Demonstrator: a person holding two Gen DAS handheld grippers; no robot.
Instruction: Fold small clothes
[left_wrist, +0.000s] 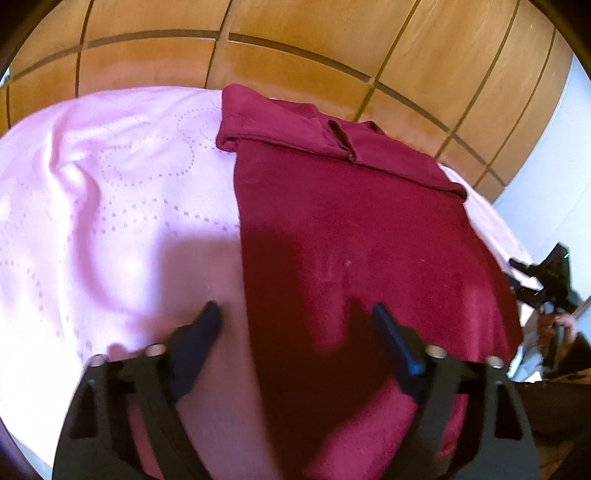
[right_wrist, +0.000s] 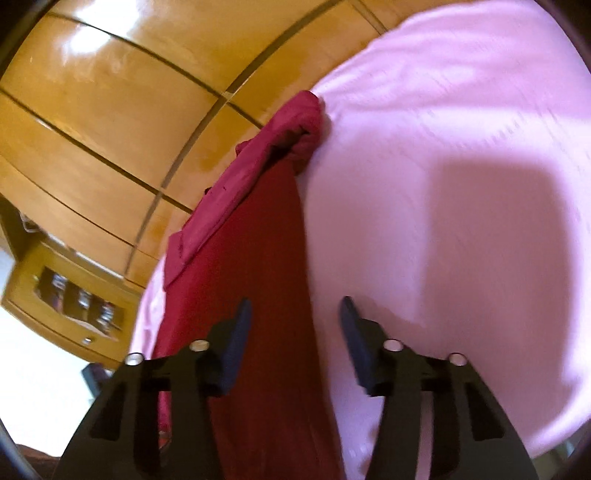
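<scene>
Lying flat, soft crimson knit garment (left_wrist: 351, 229) on dotted pink bedspread (left_wrist: 110, 206).

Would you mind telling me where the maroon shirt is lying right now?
The maroon shirt lies flat on the pink bedspread, right of centre in the left wrist view, its collar toward the wooden headboard.

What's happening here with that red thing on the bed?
A person is folding a dark red garment spread on a pink bedcover, using a hand-held tool in each hand. The left tool and right tool both hover open above the garment's edge, gripping nothing. The far end is already folded over.
</scene>
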